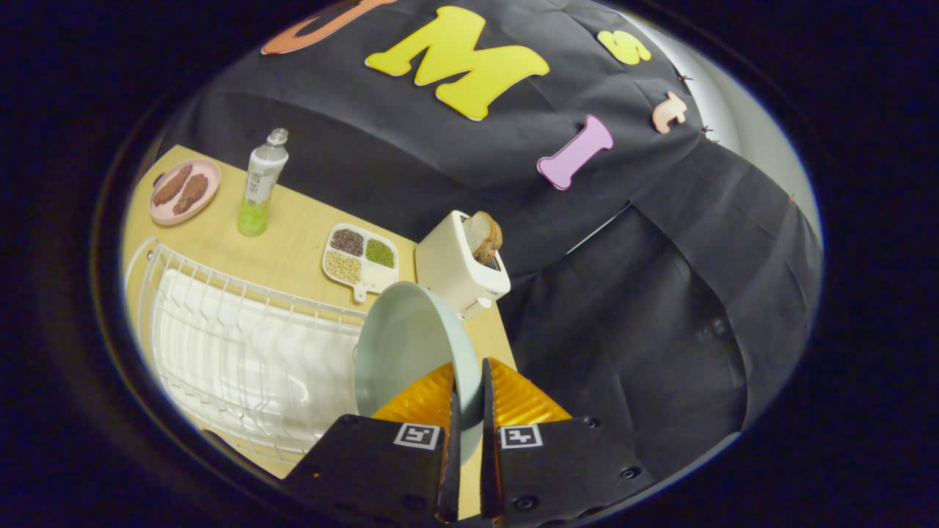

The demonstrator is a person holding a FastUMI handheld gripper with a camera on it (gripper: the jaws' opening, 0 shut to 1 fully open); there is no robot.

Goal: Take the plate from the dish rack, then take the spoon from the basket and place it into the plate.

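White wire dish rack (242, 352) spreads across the wooden table (293, 242). Pale green plate (407, 345) stands on edge just past the rack, its hollow face turned toward it — rim pinched by the nearly closed gripper (469, 392). Beyond: white toaster (455, 271) with bread, divided tray (361, 258), bottle (260, 187), pink dish (185, 192)

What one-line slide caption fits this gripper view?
Gripper shut on the pale green plate, held on edge beside the white dish rack, toaster beyond.
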